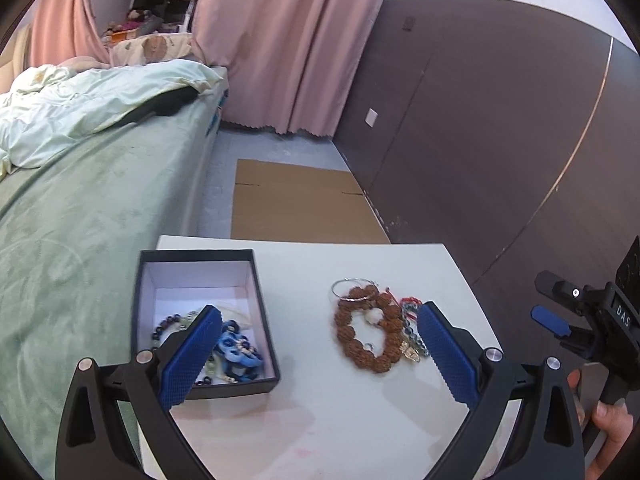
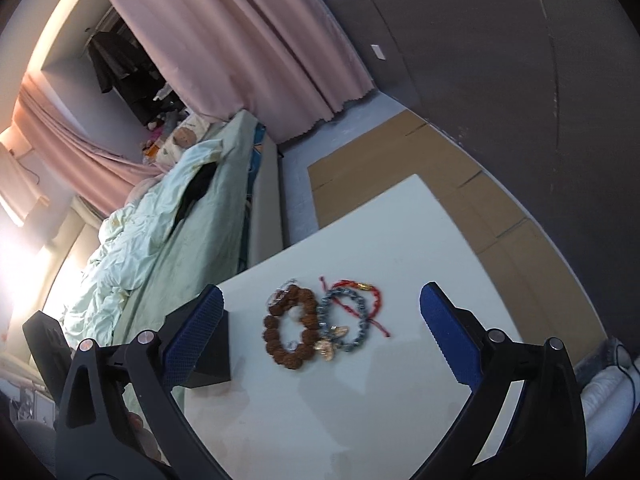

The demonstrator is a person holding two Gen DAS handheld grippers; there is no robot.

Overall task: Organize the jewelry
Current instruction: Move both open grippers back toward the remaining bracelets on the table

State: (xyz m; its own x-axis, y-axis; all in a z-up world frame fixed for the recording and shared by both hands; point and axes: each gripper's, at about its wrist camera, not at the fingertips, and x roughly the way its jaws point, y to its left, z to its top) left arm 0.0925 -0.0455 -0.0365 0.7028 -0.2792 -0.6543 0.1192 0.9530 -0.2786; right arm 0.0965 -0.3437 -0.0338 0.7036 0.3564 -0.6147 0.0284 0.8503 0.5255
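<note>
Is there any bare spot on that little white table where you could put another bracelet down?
Yes. The table is bare along its near edge, between the black box and the brown bead bracelet, and beyond both toward the far edge. It is crowded where the brown, grey-blue and red cord bracelets overlap, and inside the box.

Two downward-tilted wrist views, shared white table (image 1: 360, 420).

The right gripper (image 2: 320, 336) is being held with its blue fingers (image 2: 448, 340) spread wide above the white tabletop (image 2: 360, 400). A brown bead bracelet (image 2: 290, 330), a grey-blue bracelet (image 2: 344, 320) and a red cord (image 2: 370, 300) are lying bunched together between them, untouched.
</note>
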